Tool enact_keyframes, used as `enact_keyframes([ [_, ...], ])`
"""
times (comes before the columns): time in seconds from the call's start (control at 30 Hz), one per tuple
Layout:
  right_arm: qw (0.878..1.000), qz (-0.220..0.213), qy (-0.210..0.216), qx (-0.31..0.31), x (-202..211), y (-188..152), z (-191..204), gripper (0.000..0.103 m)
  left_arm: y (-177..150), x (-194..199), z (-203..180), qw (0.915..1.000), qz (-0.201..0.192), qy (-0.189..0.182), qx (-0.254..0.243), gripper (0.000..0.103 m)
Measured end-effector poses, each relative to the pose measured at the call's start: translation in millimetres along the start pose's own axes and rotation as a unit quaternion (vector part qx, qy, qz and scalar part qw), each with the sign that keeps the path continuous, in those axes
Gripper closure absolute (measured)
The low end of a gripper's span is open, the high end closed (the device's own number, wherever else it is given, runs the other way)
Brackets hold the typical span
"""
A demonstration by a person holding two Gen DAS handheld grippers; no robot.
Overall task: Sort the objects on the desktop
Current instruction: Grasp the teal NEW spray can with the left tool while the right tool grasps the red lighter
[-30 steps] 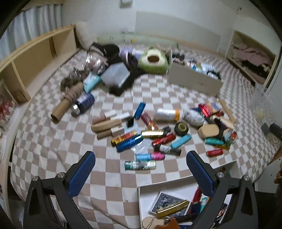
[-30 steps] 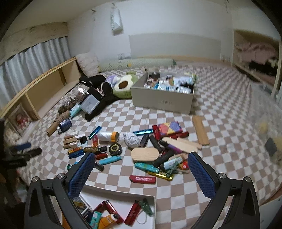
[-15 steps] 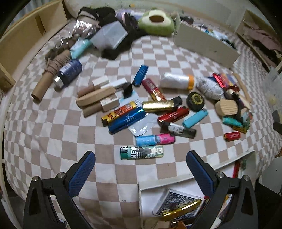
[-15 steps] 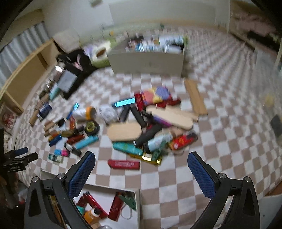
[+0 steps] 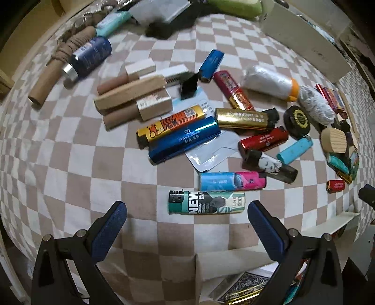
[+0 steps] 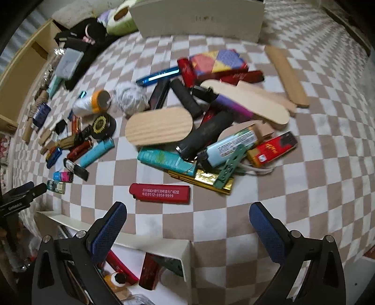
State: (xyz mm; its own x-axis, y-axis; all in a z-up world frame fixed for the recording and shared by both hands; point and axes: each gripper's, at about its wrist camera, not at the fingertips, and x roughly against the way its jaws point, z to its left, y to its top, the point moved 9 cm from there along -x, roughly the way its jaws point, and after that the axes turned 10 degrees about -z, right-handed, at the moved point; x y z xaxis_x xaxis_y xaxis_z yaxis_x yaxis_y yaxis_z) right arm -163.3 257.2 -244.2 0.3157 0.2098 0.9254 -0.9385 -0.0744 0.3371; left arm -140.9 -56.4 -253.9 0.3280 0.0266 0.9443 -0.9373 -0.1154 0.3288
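Observation:
Many small objects lie scattered on a checkered cloth. My left gripper (image 5: pixel 186 221) is open and empty, hovering just short of a teal lighter marked NEW (image 5: pixel 206 202); a blue-and-pink lighter (image 5: pixel 232 181) lies right behind it. My right gripper (image 6: pixel 187 221) is also open and empty, low over the cloth, with a red lighter (image 6: pixel 160 193) a little ahead of its left finger. A white sorting box (image 6: pixel 185 252) holding several sorted items sits under both grippers at the cloth's near edge. The left gripper (image 6: pixel 22 197) shows at the right wrist view's left edge.
A pile ahead of the right gripper holds a wooden oval block (image 6: pixel 159 129), black cylinders (image 6: pixel 206 133), a teal packet (image 6: pixel 164 159) and flat wooden sticks (image 6: pixel 248 103). Cardboard tubes (image 5: pixel 119 96), a dark blue can (image 5: pixel 88 59) and a beige box (image 6: pixel 199 16) lie farther back.
Both grippers have dropped and moved forward toward the cloth, so the objects look much larger. The left one closed in on the teal lighter, the right one on the red lighter. Both stayed open.

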Motion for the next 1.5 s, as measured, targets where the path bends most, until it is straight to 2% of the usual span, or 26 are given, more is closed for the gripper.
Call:
enact_keyframes([
  [0.37,0.998,0.061,0.018,-0.009,-30,-12,16,0.0,-8,-21,-17,0.9991,0.038,-0.003,-0.016,0.0],
  [0.63,0.997,0.076,0.015,-0.013,-39,-16,20,0.0,-8,-31,-15,0.9985,0.05,0.017,-0.015,0.0],
  [0.9,0.996,0.086,0.011,-0.019,-42,-18,21,0.0,-8,-28,-12,0.9983,0.042,0.032,-0.027,0.0],
  [1.13,0.996,0.085,0.007,-0.021,-43,-18,22,0.0,-5,-19,-6,0.9987,0.037,0.028,-0.022,0.009],
  [1.2,0.996,0.083,0.005,-0.028,-42,-17,20,0.0,-4,-16,-4,0.9988,0.036,0.026,-0.02,0.015],
  [1.3,0.996,0.083,-0.006,-0.015,-42,-17,20,0.008,-3,-12,-1,0.999,0.035,0.023,-0.017,0.019],
  [1.43,0.996,0.082,-0.022,0.004,-41,-20,18,0.013,0,-7,2,0.9992,0.033,0.02,-0.013,0.019],
  [1.5,0.996,0.08,-0.026,0.004,-39,-20,15,0.02,1,-4,4,0.9993,0.032,0.019,-0.011,0.019],
])
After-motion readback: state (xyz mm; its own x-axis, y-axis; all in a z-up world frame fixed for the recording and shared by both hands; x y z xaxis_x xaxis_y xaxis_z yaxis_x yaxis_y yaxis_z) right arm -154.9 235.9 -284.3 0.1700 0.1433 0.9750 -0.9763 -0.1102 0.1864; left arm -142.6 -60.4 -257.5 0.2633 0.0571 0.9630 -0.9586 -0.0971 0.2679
